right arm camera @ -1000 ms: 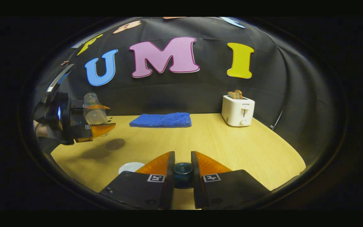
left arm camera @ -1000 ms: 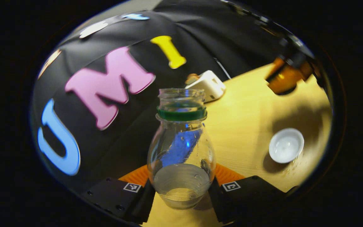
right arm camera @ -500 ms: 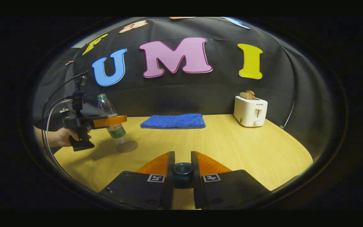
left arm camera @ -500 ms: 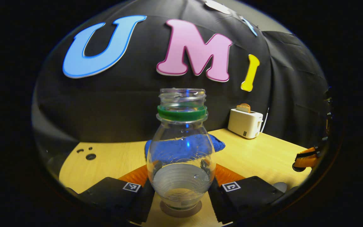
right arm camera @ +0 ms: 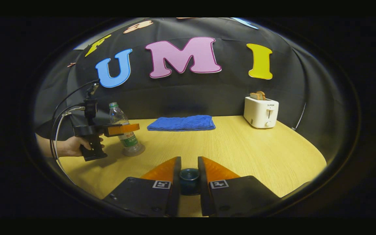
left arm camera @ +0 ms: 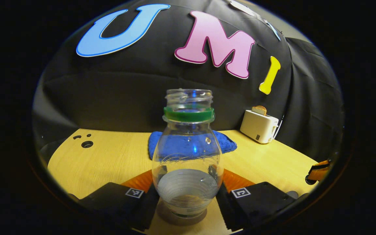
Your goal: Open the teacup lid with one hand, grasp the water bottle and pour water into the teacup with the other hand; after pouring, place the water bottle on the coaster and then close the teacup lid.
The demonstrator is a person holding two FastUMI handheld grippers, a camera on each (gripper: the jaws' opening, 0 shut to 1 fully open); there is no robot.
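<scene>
A clear, uncapped water bottle (left arm camera: 188, 163) with a green neck ring and a little water stands upright, and my left gripper (left arm camera: 188, 182) is shut on its lower body. In the right gripper view the same bottle (right arm camera: 125, 130) rests with its base on the round brown coaster (right arm camera: 135, 151) at the table's left, held by the left gripper (right arm camera: 124, 129) and a hand (right arm camera: 72, 147). My right gripper (right arm camera: 189, 163) is shut on the dark teal teacup lid (right arm camera: 189, 177), held above the near table. The right gripper (left arm camera: 318, 171) shows at the far right edge.
A folded blue towel (right arm camera: 181, 123) lies at the back centre of the wooden table (right arm camera: 240, 150). A white toaster (right arm camera: 261, 112) with bread stands at the back right. Small round holes (left arm camera: 86, 144) mark the table's left end.
The left gripper swung the bottle from tilted back to upright, then lowered it onto the coaster. The right gripper kept the lid and barely moved.
</scene>
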